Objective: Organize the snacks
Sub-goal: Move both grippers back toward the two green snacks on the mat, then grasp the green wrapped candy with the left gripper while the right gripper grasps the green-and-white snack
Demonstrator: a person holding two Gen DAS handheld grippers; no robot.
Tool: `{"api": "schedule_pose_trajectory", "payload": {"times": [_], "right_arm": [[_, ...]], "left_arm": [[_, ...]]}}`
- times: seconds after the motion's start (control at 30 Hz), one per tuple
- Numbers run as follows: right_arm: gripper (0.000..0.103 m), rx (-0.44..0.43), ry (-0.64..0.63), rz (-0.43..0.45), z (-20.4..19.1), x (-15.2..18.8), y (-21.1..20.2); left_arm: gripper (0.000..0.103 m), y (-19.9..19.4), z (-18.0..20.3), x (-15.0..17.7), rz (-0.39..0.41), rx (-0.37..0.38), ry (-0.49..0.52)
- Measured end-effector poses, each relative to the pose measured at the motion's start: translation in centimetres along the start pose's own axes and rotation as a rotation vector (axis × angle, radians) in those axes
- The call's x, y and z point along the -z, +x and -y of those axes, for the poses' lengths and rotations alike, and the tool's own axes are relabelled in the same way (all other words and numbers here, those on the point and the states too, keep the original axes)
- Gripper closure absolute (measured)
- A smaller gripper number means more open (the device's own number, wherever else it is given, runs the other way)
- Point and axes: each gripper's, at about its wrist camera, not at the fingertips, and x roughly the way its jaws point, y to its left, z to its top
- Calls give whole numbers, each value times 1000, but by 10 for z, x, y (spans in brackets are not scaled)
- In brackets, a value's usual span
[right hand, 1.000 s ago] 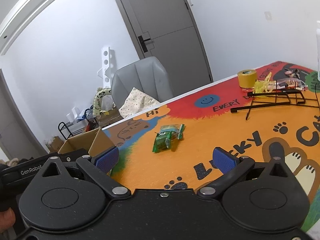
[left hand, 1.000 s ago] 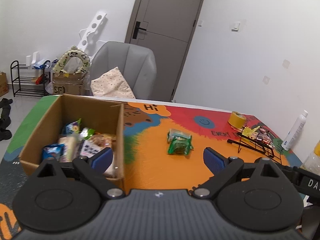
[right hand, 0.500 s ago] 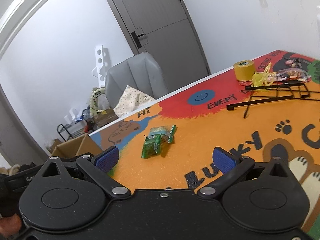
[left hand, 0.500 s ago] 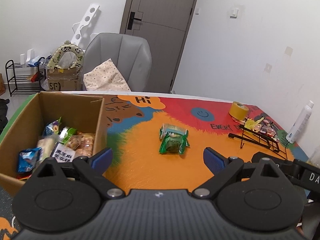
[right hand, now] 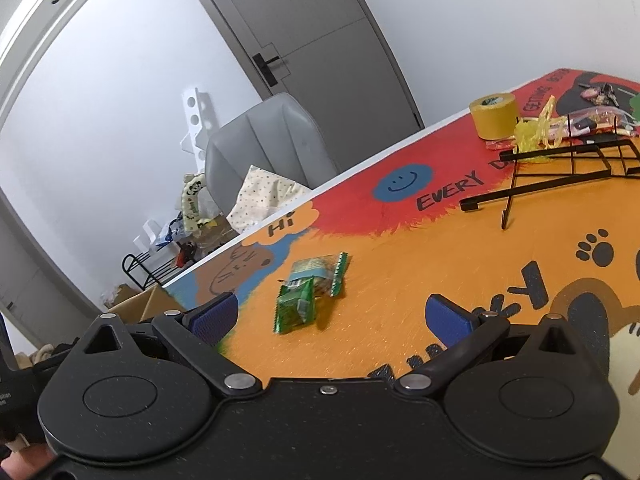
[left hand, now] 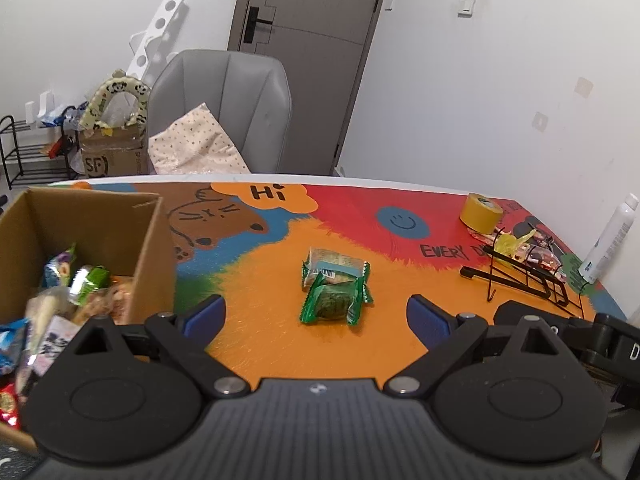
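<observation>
Both wrist views low over table (left hand: 400, 344), share green snack packets (left hand: 335, 291).

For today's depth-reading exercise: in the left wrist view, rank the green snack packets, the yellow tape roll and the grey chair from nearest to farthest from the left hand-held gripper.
1. Green snack packets, table centre, just ahead of the left hand-held gripper.
2. Yellow tape roll, far right of table.
3. Grey chair, beyond the table's far edge.

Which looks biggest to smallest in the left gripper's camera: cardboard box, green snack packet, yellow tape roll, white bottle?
1. Cardboard box, nearest and partly cut off.
2. Green snack packet.
3-4. White bottle and yellow tape roll look similar; both lie farther away, so unranked.
</observation>
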Motion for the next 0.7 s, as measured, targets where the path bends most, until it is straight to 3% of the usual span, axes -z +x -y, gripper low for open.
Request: {"api": "schedule_pose_trajectory", "payload": {"times": [0.7], "right_arm": [[0, 46, 24, -64, 18, -23, 71]], "left_arm": [[8, 106, 12, -3, -131, -12, 9]]}}
